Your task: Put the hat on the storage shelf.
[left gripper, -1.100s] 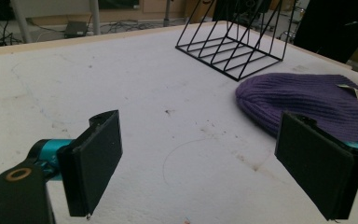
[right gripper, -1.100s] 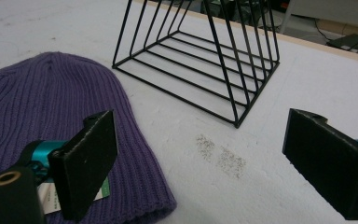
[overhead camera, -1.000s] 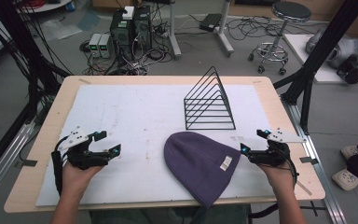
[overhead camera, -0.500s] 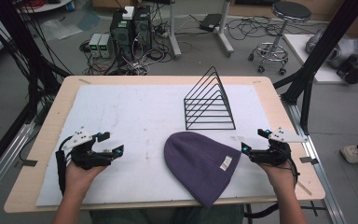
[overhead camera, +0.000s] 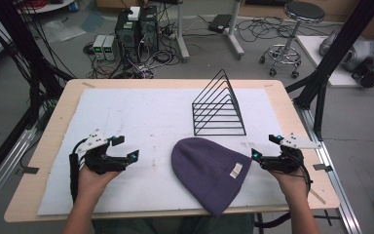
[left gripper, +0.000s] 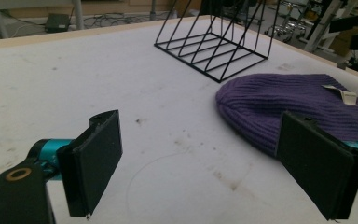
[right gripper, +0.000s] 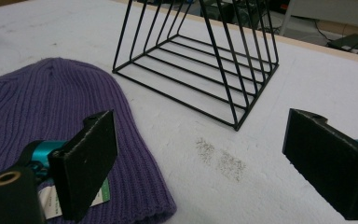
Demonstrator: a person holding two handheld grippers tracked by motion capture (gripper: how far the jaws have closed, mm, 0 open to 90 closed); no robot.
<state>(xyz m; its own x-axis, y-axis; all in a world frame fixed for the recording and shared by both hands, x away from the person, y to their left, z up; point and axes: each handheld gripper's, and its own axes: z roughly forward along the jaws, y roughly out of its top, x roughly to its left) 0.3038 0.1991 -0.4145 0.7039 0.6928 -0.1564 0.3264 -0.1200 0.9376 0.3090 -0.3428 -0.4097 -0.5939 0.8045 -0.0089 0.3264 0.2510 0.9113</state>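
Flanking the purple knit beanie (overhead camera: pixel 212 170) lying flat at table centre, left gripper (overhead camera: pixel 125 147) at nine o'clock and right gripper (overhead camera: pixel 262 146) at three o'clock gape wide, empty; likely pre-grasp, next needing closure on its edges.

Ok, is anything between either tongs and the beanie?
Nothing visible. The left tongs and right tongs are both open, one on each side of the beanie, with bare white mat in between. The wire rack stands behind the beanie, out of both paths.
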